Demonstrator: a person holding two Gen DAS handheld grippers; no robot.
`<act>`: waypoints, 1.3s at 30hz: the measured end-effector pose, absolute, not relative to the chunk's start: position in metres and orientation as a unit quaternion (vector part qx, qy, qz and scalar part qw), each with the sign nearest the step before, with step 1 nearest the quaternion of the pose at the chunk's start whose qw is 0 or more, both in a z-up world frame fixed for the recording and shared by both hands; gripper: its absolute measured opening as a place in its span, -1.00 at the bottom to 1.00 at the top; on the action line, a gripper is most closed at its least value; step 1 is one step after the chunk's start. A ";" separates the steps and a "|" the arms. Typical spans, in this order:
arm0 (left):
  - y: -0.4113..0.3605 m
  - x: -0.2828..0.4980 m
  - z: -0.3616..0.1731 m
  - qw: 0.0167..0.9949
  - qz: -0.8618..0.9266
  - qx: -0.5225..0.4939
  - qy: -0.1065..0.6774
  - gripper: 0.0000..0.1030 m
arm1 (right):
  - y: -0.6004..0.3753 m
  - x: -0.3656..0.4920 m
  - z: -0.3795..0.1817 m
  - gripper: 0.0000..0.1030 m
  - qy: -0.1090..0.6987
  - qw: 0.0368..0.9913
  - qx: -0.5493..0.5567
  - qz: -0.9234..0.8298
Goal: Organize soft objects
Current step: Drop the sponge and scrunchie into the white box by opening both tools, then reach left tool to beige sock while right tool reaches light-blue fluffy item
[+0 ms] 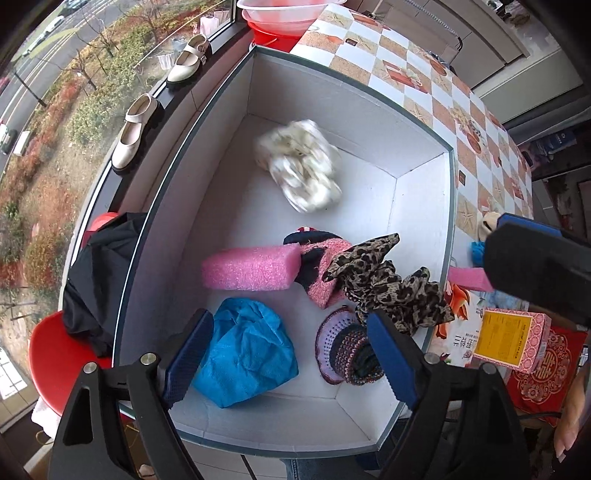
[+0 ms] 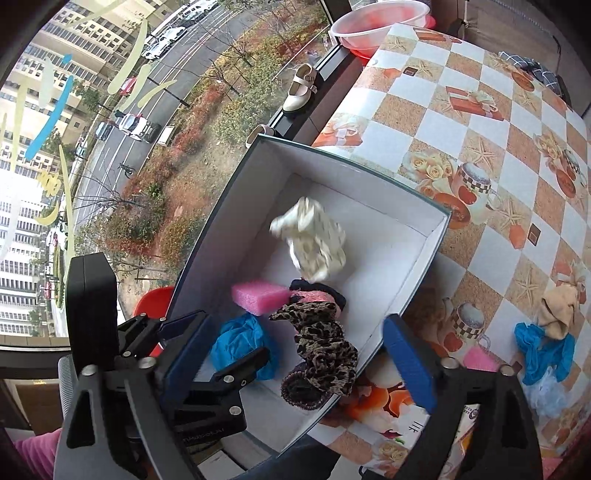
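A white-lined box (image 1: 421, 162) (image 2: 432, 240) holds a blurred cream cloth (image 1: 303, 170) (image 2: 314, 240), a pink foam block (image 1: 251, 267) (image 2: 260, 293), a pink-and-navy knit (image 1: 317, 266), a leopard scarf (image 1: 388, 284) (image 2: 321, 343), a blue cover (image 1: 247, 350) (image 2: 240, 343) and a purple crochet piece (image 1: 343, 347). My left gripper (image 1: 291, 358) is open above the box's near end. My right gripper (image 2: 295, 362) is open over the box's near corner. On the table lie a beige cloth (image 2: 559, 310), blue cloth (image 2: 543, 350) and pink foam (image 2: 480, 360).
The checked tablecloth (image 2: 461, 122) stretches right of the box. A yellow-and-pink carton (image 1: 511, 339) stands by the box. Cream shoes (image 1: 136, 129) sit on the window ledge. Basins (image 2: 380, 26) stand at the far end. A red chair with black cloth (image 1: 96, 280) is left.
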State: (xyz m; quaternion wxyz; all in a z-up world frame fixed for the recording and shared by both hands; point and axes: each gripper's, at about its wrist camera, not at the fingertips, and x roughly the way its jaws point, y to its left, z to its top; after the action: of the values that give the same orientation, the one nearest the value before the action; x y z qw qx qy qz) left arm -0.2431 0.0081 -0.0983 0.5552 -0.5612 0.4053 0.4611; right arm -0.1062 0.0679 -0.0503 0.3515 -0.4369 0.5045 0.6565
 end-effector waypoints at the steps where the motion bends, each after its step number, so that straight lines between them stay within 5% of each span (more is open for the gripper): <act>1: 0.008 -0.244 -0.099 0.556 0.459 -0.569 0.396 0.78 | 0.067 -0.103 -0.048 1.00 0.504 0.359 -0.437 0.653; 3: 0.010 -0.246 -0.098 0.557 0.454 -0.583 0.380 0.99 | 0.067 -0.094 -0.048 1.00 0.510 0.366 -0.431 0.648; 8: 0.016 -0.246 -0.096 0.565 0.425 -0.617 0.347 0.99 | 0.063 -0.067 -0.041 1.00 0.537 0.379 -0.412 0.631; 39: 0.034 -0.105 -0.037 0.603 0.389 -0.524 0.458 0.99 | -0.014 0.203 0.002 1.00 0.680 0.503 -0.207 0.493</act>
State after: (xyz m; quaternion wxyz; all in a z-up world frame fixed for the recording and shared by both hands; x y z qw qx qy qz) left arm -0.1050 0.0338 -0.0375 0.6031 -0.5243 0.4583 0.3891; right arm 0.2033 -0.0142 0.0025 0.5026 -0.2068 0.6797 0.4925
